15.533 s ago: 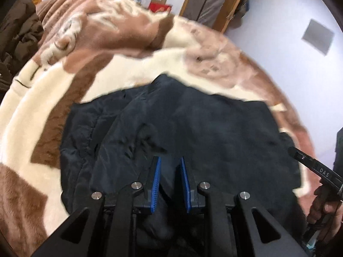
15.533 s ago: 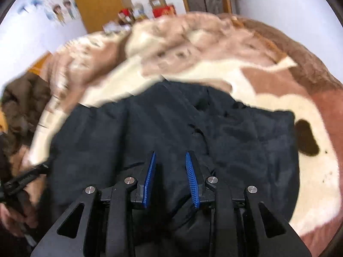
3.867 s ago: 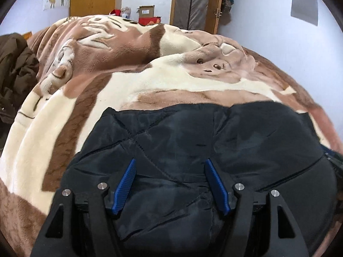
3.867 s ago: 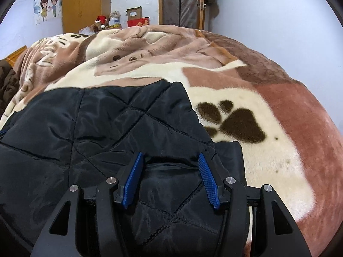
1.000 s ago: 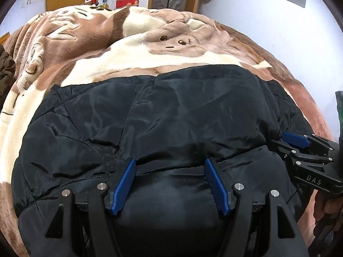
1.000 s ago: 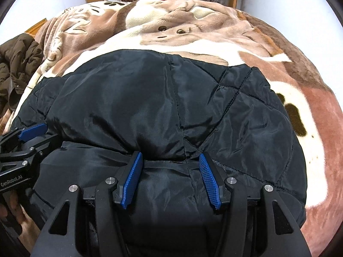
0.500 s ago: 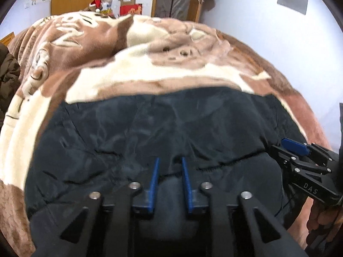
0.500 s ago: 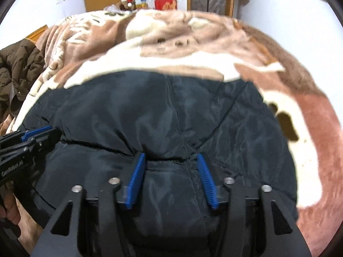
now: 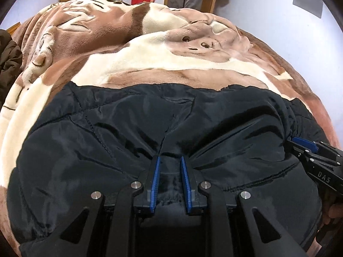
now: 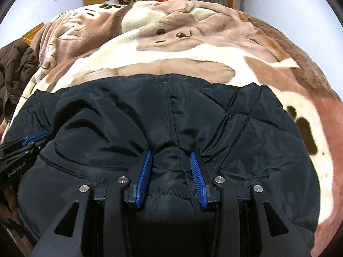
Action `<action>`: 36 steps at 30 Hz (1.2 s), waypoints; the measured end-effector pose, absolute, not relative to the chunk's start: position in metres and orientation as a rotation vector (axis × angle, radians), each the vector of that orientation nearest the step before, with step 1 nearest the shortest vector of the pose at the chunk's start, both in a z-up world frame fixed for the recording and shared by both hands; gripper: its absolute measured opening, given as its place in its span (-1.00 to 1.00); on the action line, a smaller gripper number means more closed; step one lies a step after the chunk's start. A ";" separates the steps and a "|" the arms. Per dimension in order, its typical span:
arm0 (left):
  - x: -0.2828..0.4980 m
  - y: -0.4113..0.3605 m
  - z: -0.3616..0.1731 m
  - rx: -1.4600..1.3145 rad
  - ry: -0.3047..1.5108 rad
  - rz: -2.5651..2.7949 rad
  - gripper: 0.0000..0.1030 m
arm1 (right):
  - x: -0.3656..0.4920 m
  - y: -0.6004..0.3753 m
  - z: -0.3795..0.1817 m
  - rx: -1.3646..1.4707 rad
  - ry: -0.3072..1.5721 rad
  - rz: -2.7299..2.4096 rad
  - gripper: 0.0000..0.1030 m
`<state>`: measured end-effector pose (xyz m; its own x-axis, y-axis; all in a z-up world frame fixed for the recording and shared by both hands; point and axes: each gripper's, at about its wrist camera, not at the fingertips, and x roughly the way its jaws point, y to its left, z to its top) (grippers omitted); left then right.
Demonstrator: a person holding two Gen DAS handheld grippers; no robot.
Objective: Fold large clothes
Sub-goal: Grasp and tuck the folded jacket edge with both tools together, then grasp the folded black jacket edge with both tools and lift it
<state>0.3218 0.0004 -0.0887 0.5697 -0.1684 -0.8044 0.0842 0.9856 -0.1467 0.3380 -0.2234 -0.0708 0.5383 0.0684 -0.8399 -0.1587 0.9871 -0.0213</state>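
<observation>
A black quilted jacket (image 9: 120,128) (image 10: 246,141) lies folded on a brown and cream blanket. My left gripper (image 9: 170,158) is shut on a pinch of its near hem, and the cloth puckers between the blue pads. My right gripper (image 10: 170,153) bites the same near edge further right. Its jaws are closing, with a wider bunch of cloth pressed between the pads and creases fanning out from them. Each gripper shows in the other's view: the right gripper (image 9: 304,147) at the jacket's right end, the left gripper (image 10: 34,139) at its left end.
The plush blanket (image 9: 150,64) (image 10: 171,64) covers the bed beyond the jacket. A dark brown coat (image 9: 8,57) (image 10: 15,64) is heaped at the left edge. Boxes and wooden doors stand past the far end. A wall runs along the right.
Both grippers went from wide open to closed on the jacket's near edge. The cloth now puckers at the pads, and both views have shifted slightly back from the jacket.
</observation>
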 end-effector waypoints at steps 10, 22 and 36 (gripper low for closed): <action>0.284 0.051 -0.034 -0.138 0.860 -0.162 -0.59 | 0.293 -0.270 -0.011 -0.049 0.871 0.114 -0.25; 0.287 0.085 -0.082 -0.171 0.940 -0.064 -0.59 | 0.300 -0.315 -0.057 -0.035 0.996 0.002 -0.24; 0.222 0.144 -0.067 -0.249 0.909 -0.012 -0.59 | 0.243 -0.346 -0.039 0.001 0.935 -0.012 0.16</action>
<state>0.2220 0.1436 -0.0668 0.6166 -0.1154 -0.7788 -0.0949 0.9711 -0.2191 0.2430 -0.3459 -0.0393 0.5938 -0.0094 -0.8045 0.0105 0.9999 -0.0039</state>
